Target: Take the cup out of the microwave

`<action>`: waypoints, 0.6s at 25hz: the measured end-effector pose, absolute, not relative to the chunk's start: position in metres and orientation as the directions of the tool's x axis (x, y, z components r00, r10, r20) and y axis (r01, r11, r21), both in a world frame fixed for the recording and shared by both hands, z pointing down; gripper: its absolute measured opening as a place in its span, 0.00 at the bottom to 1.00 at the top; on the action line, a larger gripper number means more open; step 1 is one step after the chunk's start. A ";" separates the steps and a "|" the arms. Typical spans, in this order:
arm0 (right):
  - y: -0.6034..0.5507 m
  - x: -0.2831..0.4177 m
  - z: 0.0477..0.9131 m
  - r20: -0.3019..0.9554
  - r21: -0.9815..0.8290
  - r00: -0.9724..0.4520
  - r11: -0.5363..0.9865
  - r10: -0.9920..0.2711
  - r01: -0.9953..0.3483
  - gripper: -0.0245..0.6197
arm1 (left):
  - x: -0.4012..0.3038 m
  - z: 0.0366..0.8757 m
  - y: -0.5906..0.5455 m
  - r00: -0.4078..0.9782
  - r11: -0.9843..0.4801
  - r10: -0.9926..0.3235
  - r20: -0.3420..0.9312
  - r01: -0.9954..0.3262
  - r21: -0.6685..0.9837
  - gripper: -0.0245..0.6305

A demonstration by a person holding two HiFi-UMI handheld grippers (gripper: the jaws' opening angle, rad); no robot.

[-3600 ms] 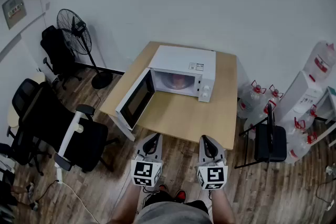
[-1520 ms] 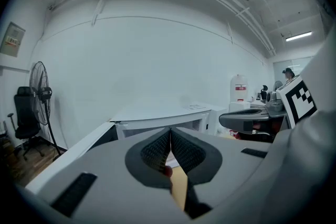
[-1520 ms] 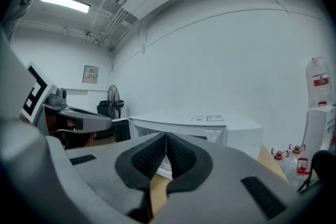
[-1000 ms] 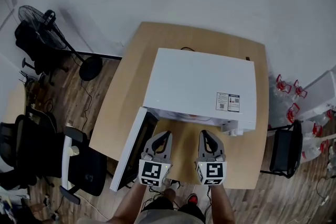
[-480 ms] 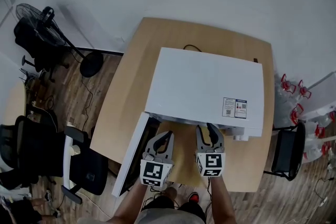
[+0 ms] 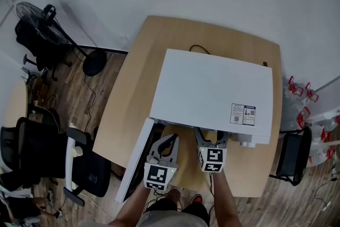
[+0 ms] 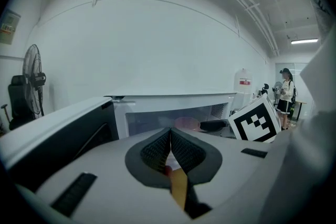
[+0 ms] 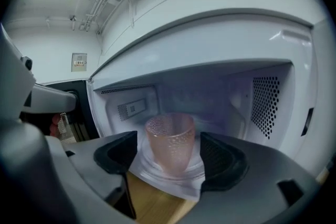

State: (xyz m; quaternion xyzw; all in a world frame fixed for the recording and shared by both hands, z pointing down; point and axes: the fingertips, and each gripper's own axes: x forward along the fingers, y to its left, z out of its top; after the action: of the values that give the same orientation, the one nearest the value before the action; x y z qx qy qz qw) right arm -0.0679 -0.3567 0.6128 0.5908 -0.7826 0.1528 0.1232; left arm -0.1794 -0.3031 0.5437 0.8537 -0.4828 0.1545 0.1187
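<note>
Right tongs [image 8: 169, 153] are being opened, the jaws wide apart on either side of the cup, not touching it. Left tongs [image 7: 170, 136] are kept closed on nothing. On the wooden table [image 6: 133, 87] a white microwave [image 6: 212, 93] is set, its door [image 6: 135, 159] swung open. Inside, on the glass plate [image 8: 152, 173], the pink cup [image 8: 170, 141] is stood upright.
</note>
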 end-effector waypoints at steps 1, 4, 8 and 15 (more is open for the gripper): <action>-0.359 -0.068 0.614 0.376 -0.092 -0.266 0.250 -0.888 -0.964 0.60 | -0.179 0.544 -0.304 0.488 -0.507 -0.786 0.380 -0.860 0.056 0.07; -0.365 -0.065 0.619 0.381 -0.093 -0.247 0.228 -0.891 -0.969 0.60 | -0.177 0.547 -0.305 0.492 -0.512 -0.781 0.384 -0.857 0.055 0.07; -0.373 -0.063 0.624 0.384 -0.093 -0.243 0.224 -0.891 -0.970 0.60 | -0.175 0.550 -0.307 0.495 -0.516 -0.779 0.385 -0.855 0.056 0.07; -0.377 -0.067 0.627 0.392 -0.077 -0.253 0.243 -0.885 -0.967 0.60 | -0.180 0.551 -0.312 0.486 -0.510 -0.782 0.390 -0.859 0.047 0.07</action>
State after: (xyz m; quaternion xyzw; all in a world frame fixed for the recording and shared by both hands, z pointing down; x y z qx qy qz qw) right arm -0.0668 -0.3771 0.6273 0.5961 -0.7766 0.1531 0.1348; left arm -0.1798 -0.3116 0.5512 0.8537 -0.4805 0.1617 0.1188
